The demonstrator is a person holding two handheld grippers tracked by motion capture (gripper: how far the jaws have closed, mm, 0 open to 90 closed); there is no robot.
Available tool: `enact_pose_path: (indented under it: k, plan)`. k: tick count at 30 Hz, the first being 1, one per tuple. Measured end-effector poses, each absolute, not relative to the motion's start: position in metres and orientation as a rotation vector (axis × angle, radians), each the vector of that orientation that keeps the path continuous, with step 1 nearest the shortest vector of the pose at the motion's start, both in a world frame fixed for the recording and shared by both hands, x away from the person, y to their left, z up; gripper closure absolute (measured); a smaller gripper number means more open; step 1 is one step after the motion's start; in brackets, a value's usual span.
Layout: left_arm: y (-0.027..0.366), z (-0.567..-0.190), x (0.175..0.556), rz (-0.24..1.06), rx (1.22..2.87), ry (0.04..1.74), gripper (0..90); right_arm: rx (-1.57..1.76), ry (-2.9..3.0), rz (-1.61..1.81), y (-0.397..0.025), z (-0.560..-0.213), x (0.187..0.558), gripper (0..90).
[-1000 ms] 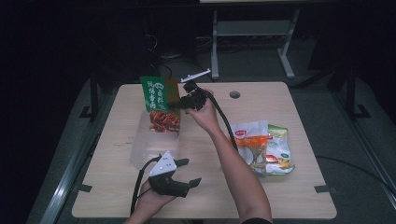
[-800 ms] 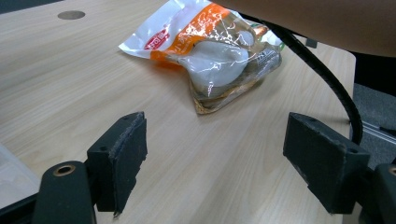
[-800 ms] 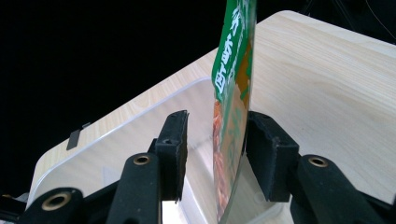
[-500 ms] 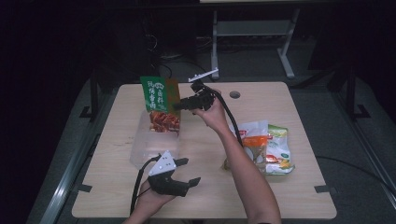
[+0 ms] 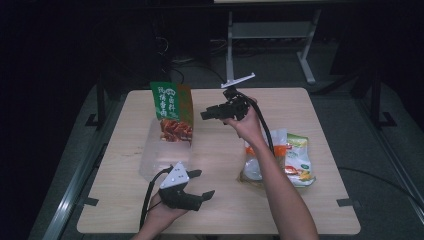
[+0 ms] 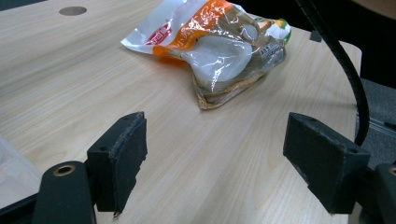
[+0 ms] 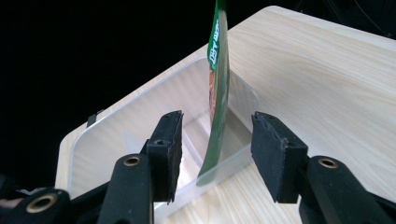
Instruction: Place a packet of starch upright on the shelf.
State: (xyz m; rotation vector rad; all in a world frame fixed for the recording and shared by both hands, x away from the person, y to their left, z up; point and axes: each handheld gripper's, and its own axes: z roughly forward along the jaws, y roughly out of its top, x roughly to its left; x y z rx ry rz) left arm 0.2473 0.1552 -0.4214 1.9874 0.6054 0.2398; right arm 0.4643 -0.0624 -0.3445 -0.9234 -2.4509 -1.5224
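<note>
A green snack bag stands upright at the far end of a clear plastic container on the left half of the table. My right gripper hovers to the right of the bag, jaws open and pointed at it, a short gap away. In the right gripper view the bag shows edge-on beyond the open gripper, inside the container. My left gripper rests near the front edge, open and holding nothing. Its own view shows the gripper wide open over bare wood.
A pile of orange, white and green snack packets lies on the right side of the wooden table; the left gripper view shows them ahead, with the right gripper's black cable beside them. Dark floor surrounds the table.
My right gripper has drawn back to the right, away from the top of the green bag, which stays upright in the container. The left gripper has not moved.
</note>
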Motion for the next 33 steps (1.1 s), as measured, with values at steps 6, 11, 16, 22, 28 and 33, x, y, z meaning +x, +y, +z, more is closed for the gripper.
enact_pose_path:
  k: [6,11,16,22,28,33]
  plan:
    - [0.154,-0.422,0.247,0.243,2.008,0.595,21.4,-0.954,-2.457,-1.531,-0.087,-0.338,0.455,52.4]
    - [0.153,-0.423,0.247,0.243,2.007,0.598,21.4,-0.976,-2.459,-1.525,-0.104,-0.338,0.448,51.9]
    - [0.152,-0.423,0.246,0.242,2.009,0.597,21.4,-0.993,-2.463,-1.503,-0.117,-0.339,0.440,51.6]
    - [0.152,-0.423,0.246,0.242,2.013,0.595,21.4,-0.993,-2.473,-1.503,-0.131,-0.336,0.431,50.8]
    - [0.150,-0.424,0.245,0.242,2.021,0.588,21.4,-1.011,-2.471,-1.495,-0.146,-0.337,0.422,50.6]
    - [0.149,-0.425,0.245,0.244,2.026,0.583,21.4,-1.025,-2.478,-1.474,-0.158,-0.339,0.416,50.0]
